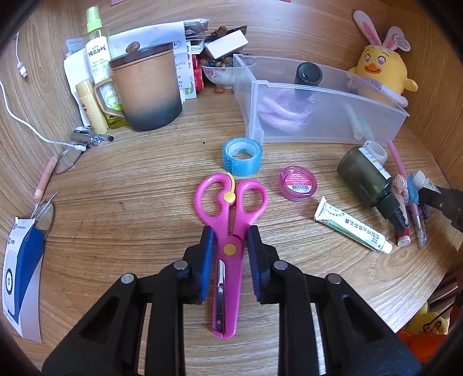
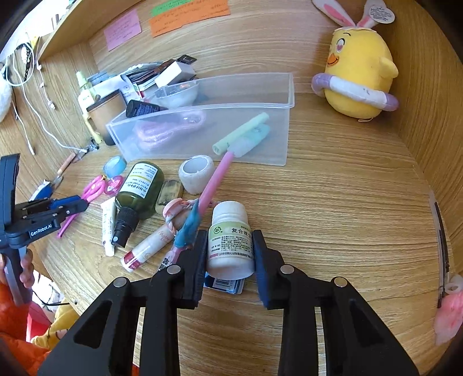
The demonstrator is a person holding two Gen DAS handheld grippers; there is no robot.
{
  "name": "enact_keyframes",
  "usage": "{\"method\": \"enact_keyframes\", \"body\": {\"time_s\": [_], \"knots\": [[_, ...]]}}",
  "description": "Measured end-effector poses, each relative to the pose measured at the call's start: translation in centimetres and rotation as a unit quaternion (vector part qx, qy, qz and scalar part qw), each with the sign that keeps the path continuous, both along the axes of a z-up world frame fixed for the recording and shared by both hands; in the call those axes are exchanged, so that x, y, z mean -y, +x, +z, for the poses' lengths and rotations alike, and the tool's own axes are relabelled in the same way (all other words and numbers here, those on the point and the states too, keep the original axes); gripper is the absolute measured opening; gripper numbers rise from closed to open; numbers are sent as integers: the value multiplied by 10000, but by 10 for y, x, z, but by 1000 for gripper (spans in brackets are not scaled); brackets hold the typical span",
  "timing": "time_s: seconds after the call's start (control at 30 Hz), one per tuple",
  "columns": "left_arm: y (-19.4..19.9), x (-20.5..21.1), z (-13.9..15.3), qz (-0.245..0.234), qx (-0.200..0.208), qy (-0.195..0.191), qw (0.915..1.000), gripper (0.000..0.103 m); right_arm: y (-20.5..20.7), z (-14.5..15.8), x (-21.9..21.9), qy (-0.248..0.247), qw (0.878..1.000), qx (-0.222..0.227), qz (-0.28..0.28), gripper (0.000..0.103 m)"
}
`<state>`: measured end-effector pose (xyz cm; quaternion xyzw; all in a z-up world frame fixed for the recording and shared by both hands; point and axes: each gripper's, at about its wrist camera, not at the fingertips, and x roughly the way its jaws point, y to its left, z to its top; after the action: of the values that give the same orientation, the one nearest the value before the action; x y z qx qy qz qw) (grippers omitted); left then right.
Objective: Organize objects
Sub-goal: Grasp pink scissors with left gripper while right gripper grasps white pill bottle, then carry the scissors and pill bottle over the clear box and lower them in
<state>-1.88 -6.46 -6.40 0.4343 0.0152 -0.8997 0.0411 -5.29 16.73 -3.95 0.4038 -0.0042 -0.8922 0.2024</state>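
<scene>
Here the left tool (image 1: pixel 230 248) pinches the pink scissors (image 1: pixel 228 231) at their pivot, blades running back under it and lying flat on the wooden worktop (image 1: pixel 130 202). The right tool (image 2: pixel 230 251) clamps a white pill bottle (image 2: pixel 230 240) lying on its side, half hiding a blue-edged card (image 2: pixel 224 285) beneath. The translucent bin (image 2: pixel 202 130) blurs its contents.

On the wooden desk there is one pair of pink scissors (image 1: pixel 228 231), one roll of blue tape (image 1: pixel 242 156), one small pink round tin (image 1: pixel 298 183) and one clear plastic bin (image 1: pixel 324 115). I count one white pill bottle (image 2: pixel 230 240), one dark green spray bottle (image 2: pixel 139 196), one white ointment tube (image 1: pixel 353 228) and one brown lidded mug (image 1: pixel 144 86). There is one yellow chick plush toy (image 2: pixel 358 78) and three paper notes on the wall: one pink (image 2: pixel 123 29), one orange (image 2: pixel 188 17), one green (image 2: pixel 170 7).
</scene>
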Motion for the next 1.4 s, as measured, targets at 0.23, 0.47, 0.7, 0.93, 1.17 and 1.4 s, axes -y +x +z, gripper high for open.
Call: {"method": "enact_keyframes", "body": {"time_s": [0.23,0.47,0.7,0.93,1.17,1.4], "knots": [[0,7,13,118,-216,217,9995,20,2,16,-5,-112,9996,-227,-107,27],[3,8,41,150,-671,275,9973,20,-3,32,-7,-324,9983,-435,-226,27],[-1,3,74,34,-1164,340,9926,20,-11,43,-3,-589,9966,-536,-228,27],[-29,-7,101,-128,-1482,188,9887,20,-29,71,10,-584,9942,-901,-107,27],[-75,-5,104,-245,-1271,329,9910,20,-58,87,16,-742,9932,-895,-4,27],[-119,-7,93,-372,-825,470,9948,20,-86,91,25,-465,9950,-887,-19,27]]}}
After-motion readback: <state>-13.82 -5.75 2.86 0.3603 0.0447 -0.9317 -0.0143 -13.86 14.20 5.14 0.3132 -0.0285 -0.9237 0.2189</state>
